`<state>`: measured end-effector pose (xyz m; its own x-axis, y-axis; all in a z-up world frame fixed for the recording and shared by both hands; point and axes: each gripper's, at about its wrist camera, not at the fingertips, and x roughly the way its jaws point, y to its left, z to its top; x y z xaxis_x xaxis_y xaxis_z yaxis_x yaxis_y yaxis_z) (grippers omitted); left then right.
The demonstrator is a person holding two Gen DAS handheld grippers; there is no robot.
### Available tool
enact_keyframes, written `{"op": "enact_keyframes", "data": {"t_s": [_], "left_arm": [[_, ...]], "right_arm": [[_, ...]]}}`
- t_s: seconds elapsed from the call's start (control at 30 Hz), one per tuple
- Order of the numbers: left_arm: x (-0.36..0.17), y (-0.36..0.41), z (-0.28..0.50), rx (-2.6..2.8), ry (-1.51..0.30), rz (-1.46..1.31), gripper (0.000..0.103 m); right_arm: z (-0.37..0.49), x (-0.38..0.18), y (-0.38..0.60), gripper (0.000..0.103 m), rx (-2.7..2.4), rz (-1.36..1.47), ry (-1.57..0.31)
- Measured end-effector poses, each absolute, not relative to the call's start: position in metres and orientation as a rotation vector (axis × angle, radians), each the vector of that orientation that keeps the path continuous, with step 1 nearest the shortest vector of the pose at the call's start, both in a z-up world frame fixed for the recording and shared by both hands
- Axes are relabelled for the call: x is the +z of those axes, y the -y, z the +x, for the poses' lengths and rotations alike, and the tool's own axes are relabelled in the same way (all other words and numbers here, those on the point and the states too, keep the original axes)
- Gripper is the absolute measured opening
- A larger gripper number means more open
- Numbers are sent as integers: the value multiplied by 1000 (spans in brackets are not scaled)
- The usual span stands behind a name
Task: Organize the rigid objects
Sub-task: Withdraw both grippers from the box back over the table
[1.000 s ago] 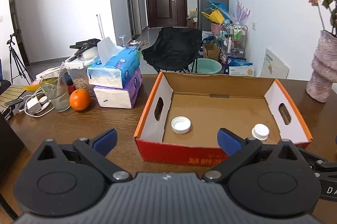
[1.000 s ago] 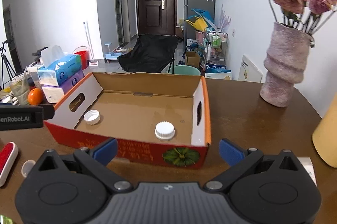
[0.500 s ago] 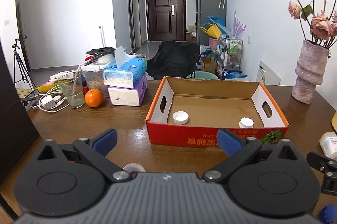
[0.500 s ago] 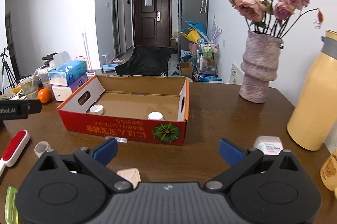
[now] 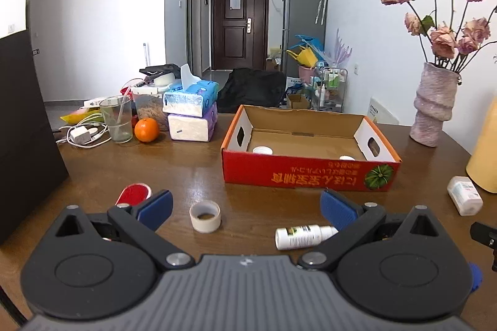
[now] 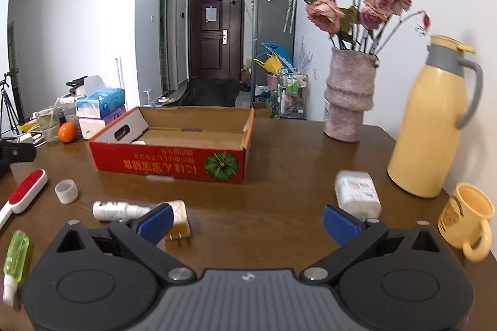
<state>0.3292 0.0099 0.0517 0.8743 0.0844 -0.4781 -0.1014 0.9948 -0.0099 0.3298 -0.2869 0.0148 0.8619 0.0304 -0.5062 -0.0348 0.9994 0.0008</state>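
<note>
Your left gripper [image 5: 247, 208] and right gripper [image 6: 247, 220] both stand spread wide, holding nothing. The red cardboard box [image 5: 310, 175] sits mid-table with two white caps [image 5: 262, 149] inside. A tape roll [image 5: 205, 216], white spray bottle [image 5: 303, 236] and pill bottle [image 6: 357, 195] lie loose on the table [image 5: 186, 169] before it.

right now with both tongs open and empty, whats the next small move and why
Probably ease the left tongs forward and down onto the white spray bottle. It lies on its side on the table just ahead of them, outside the red box, which so far holds only two white caps.
</note>
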Motion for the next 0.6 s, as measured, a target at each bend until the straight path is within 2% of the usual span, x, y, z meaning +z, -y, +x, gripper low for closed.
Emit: {"op": "enact_keyframes", "data": {"t_s": [0.6], "left_arm": [[10, -32, 261, 195, -489, -86, 103]], "right_arm": [[271, -16, 330, 103, -81, -4, -511]]}}
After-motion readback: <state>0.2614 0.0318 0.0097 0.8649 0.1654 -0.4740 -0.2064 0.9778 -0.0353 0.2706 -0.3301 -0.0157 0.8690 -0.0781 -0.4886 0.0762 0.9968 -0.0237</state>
